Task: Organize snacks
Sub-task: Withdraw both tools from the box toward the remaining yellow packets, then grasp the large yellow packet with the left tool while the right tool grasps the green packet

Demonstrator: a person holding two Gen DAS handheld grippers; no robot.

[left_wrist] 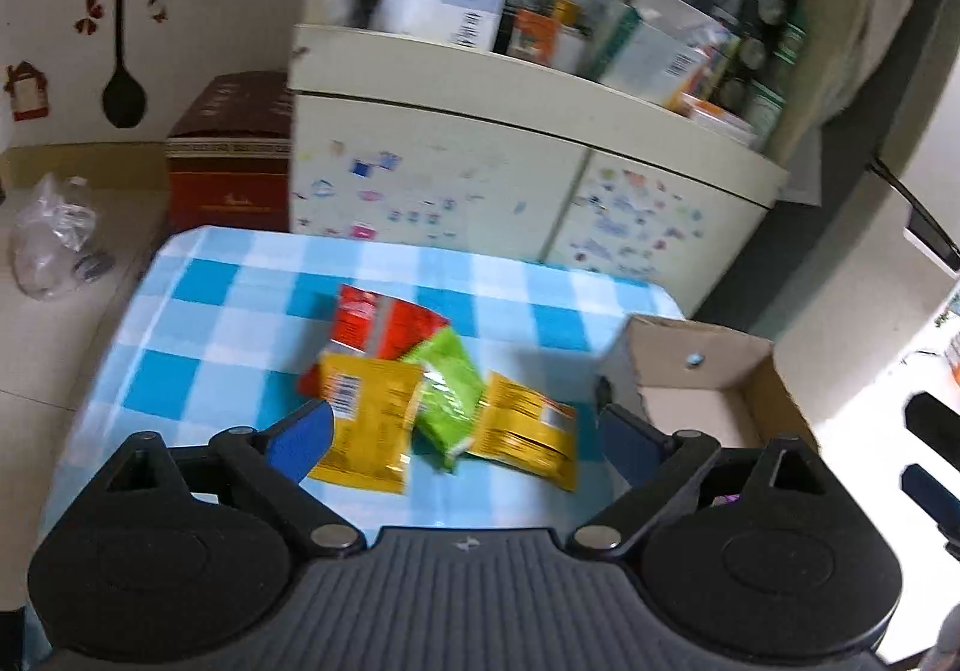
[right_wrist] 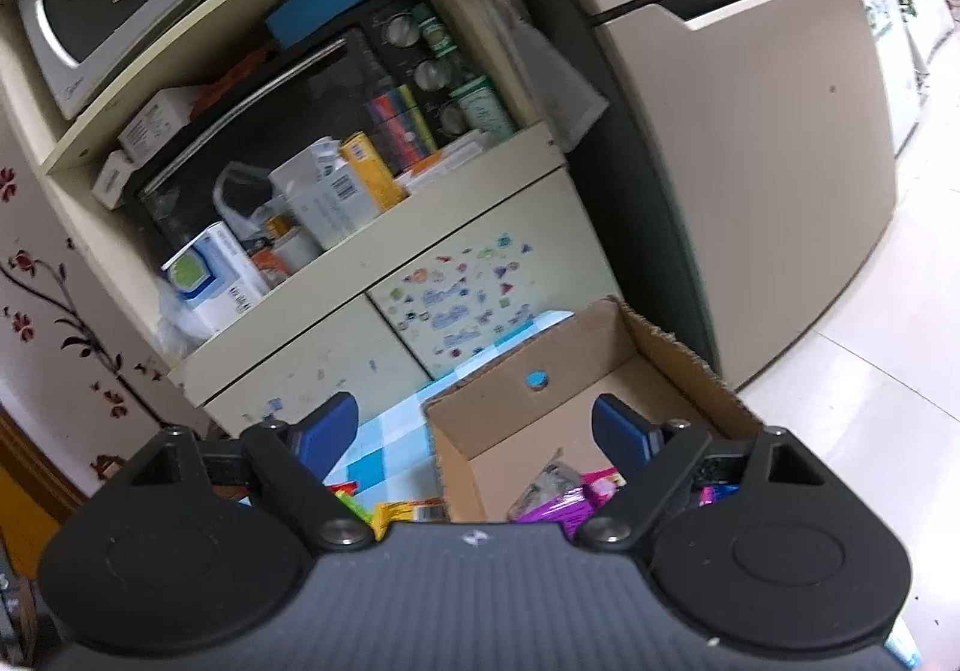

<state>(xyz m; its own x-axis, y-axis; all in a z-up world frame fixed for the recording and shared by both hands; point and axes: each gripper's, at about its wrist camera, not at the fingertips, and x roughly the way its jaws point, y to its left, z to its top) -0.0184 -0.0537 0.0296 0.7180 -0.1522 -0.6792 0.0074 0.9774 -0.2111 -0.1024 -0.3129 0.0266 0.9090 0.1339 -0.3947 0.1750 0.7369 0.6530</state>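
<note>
Both hand-held grippers (left_wrist: pixel 465 431) (right_wrist: pixel 474 431) wide apart, empty

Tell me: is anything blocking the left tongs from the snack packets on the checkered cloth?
Nothing visible does. The left tongs are open above the blue checkered cloth, with the packets right ahead: a yellow packet, a green packet, a second yellow packet and a red packet partly under them. The cardboard box sits beside the pile.

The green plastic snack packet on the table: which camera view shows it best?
The left wrist view. There the green plastic snack packet lies in full sight between two yellow packets. The right wrist view shows only a small green sliver near the gripper body, likely the same packet.
</note>
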